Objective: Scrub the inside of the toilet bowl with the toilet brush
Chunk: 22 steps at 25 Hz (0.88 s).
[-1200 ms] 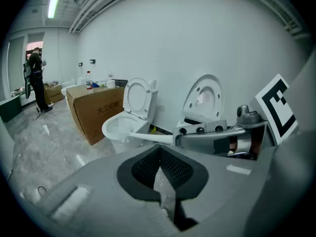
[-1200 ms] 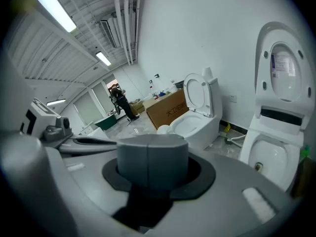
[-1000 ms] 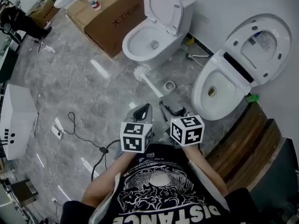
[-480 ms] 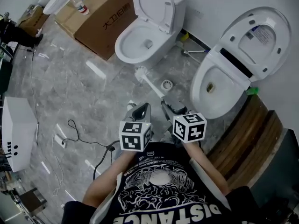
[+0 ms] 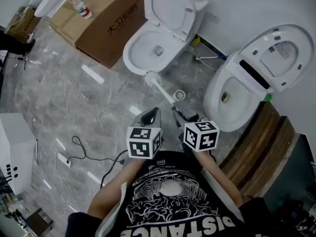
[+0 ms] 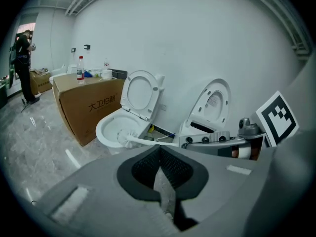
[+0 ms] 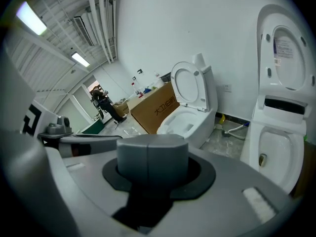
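1. Low at centre, my right gripper [image 5: 176, 108] clamps the toilet brush [image 5: 159, 87] by its handle end; bristles sit outside the toilet [image 5: 134, 62], near its front.
2. Left gripper [image 5: 154, 113]: jaws pressed together, empty.

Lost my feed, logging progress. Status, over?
Left gripper shut, empty. Right gripper shut on toilet brush. Brush head outside toilet bowl by the carton, not yet scrubbing. Nothing between them.

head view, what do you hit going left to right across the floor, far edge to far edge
white cabinet → cardboard box → toilet with raised lid → second toilet
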Each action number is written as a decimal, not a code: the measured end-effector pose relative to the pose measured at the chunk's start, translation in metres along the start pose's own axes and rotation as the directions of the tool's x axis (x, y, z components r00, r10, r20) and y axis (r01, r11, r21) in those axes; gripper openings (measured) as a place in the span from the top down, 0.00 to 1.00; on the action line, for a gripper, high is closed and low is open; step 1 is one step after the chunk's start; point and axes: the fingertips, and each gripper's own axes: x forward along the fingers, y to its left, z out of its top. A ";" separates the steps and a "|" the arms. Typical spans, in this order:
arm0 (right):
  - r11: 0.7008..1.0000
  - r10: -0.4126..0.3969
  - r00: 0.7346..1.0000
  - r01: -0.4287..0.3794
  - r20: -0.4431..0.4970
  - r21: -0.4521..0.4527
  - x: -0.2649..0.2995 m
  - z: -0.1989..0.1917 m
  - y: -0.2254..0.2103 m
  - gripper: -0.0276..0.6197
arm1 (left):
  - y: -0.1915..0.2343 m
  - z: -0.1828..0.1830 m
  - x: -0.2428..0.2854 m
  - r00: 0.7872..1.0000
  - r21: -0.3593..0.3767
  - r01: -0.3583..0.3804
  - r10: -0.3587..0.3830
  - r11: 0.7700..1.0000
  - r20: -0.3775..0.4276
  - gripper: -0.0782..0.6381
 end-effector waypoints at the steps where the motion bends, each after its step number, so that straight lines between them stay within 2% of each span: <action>1: 1.000 -0.006 1.000 0.006 -0.003 0.002 0.009 0.005 0.006 0.73 | 0.010 0.005 0.001 1.000 -0.004 0.009 -0.009 1.000 -0.004 0.90; 13: 0.996 -0.091 0.996 0.091 -0.021 -0.014 0.099 0.053 0.070 0.73 | 0.119 0.058 0.009 0.993 -0.030 0.113 -0.114 0.993 -0.007 0.90; 22: 0.993 -0.118 0.993 0.118 -0.026 -0.017 0.129 0.071 0.074 0.72 | 0.149 0.074 0.027 0.989 -0.040 0.145 -0.146 0.989 -0.020 0.90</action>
